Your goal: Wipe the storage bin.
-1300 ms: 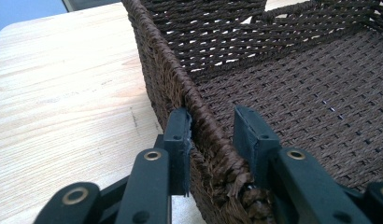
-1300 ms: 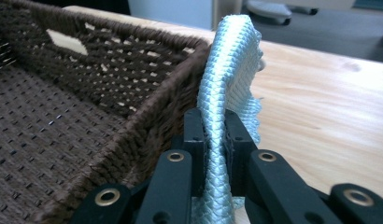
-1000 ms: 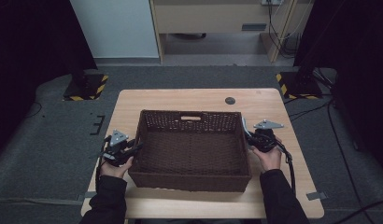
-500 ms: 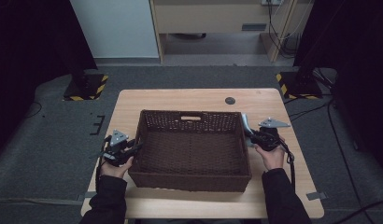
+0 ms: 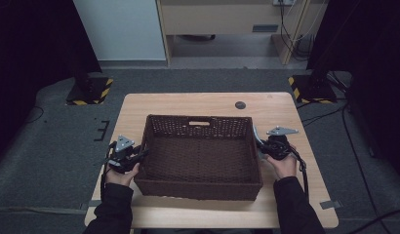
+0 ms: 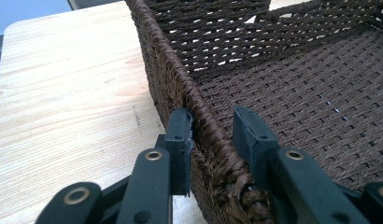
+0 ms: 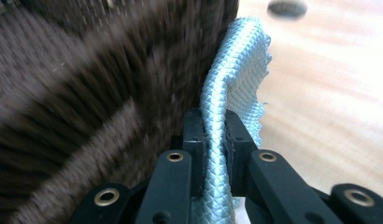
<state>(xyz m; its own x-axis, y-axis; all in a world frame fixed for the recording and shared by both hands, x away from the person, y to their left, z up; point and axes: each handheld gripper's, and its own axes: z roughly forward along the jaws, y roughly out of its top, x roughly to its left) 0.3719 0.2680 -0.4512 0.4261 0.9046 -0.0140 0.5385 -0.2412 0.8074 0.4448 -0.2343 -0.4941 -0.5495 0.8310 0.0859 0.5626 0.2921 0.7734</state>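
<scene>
Woven brown basket [image 5: 200,156] sits mid-counter [image 5: 286,105]; the left gripper [image 6: 212,135] has just been closing its jaws astride the rim, steadying it, while the right gripper [image 7: 213,133] pinches a pale-blue strap [image 7: 236,65] beside the wall.

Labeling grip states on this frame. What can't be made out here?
- Left gripper, left gripper view: one pad meets the basket wall, the other stands just off it; whether it clamps is unclear.
- Light blue strap, right gripper view: lower end hidden by the right gripper; its attachment to the basket is blurred.
- Dark round spot on the table, high view: too small to identify.
</scene>
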